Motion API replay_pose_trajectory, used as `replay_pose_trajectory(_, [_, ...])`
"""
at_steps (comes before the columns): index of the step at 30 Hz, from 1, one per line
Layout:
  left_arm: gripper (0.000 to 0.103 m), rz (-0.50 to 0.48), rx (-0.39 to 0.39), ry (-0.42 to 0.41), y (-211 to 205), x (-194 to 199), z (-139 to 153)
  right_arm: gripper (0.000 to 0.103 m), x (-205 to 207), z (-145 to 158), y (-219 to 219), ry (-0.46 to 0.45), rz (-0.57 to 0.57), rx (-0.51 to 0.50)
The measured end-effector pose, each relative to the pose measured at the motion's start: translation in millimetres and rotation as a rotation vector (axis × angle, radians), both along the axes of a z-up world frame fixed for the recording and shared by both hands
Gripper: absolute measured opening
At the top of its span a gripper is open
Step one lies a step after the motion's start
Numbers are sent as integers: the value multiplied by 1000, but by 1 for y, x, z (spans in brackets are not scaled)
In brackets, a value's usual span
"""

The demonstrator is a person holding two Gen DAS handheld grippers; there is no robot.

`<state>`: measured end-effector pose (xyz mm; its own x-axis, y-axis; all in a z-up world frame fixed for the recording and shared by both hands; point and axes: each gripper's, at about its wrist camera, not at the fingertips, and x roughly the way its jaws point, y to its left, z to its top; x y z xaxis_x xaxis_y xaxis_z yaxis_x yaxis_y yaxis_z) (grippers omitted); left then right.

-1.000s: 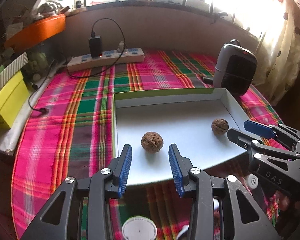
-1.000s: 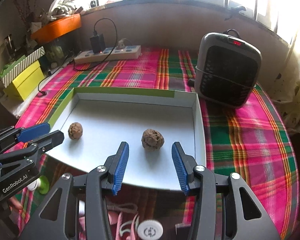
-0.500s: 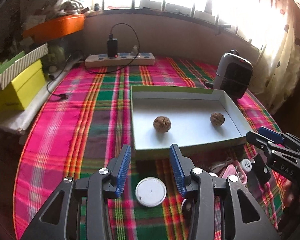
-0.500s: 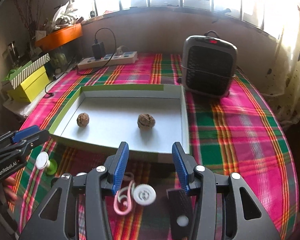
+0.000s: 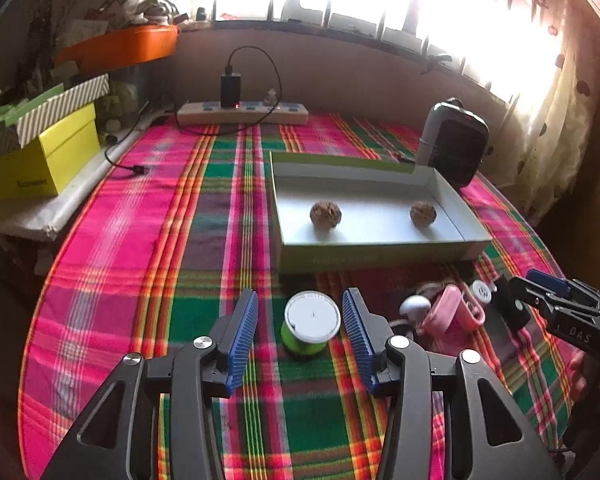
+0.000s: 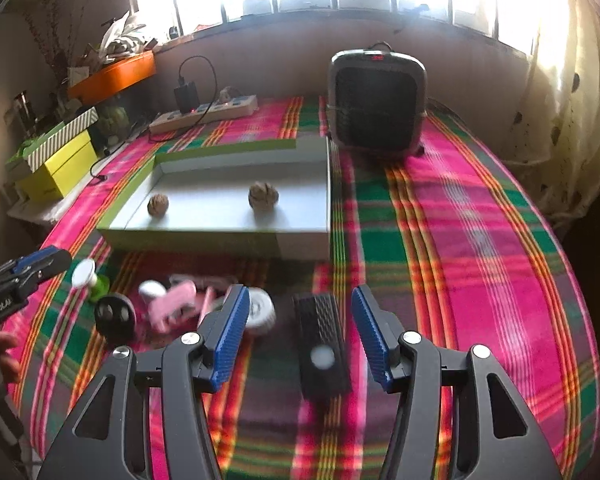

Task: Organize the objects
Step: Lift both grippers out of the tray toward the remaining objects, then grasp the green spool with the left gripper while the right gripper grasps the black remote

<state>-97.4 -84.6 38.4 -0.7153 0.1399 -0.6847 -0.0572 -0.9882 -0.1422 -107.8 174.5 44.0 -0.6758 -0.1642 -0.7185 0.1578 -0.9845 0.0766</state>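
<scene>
Worktop (image 5: pixel 140 240) under a plaid cloth, its rounded edge close on the left and right; broad bare cloth left of the tray (image 5: pixel 380 254) and, in the right wrist view, right of the tray (image 6: pixel 300 246) up to the heater (image 6: pixel 376 108). Power strip (image 5: pixel 242 114) and yellow box (image 5: pixel 48 160) sit along the far and left rims. Compared with a second ago, both grippers have pulled back from over the tray to the near side of the worktop; the two walnuts, one (image 5: pixel 325 213) and the other (image 5: pixel 423 213), lie where they were inside the tray, well apart. Left gripper (image 5: pixel 300 320) fingers stand wide, holding nothing; a green spool with a white cap (image 5: pixel 312 320) sits upright on the cloth between the fingertips, touching neither. Right gripper (image 6: pixel 298 320) fingers also wide and empty; a black ribbed block (image 6: pixel 322 344) lies between them, nearer the right finger. A white wheel (image 6: pixel 260 312) sits just beside the left finger (image 6: pixel 228 332). Pink scissors (image 6: pixel 172 306) and a black disc (image 6: pixel 114 314) lie further left, clustered, somewhat blurred.
</scene>
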Motion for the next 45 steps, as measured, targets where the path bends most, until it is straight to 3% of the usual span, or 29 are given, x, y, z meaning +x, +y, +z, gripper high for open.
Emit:
replay_pose_trajectory(15, [43, 2, 9, -43, -3, 13, -18, 58, 14, -23, 16, -55, -17, 15])
replay_pose_trajectory(45, [43, -40, -28, -94, 10, -25, -34, 64, -14, -32, 7, -89, -24, 95])
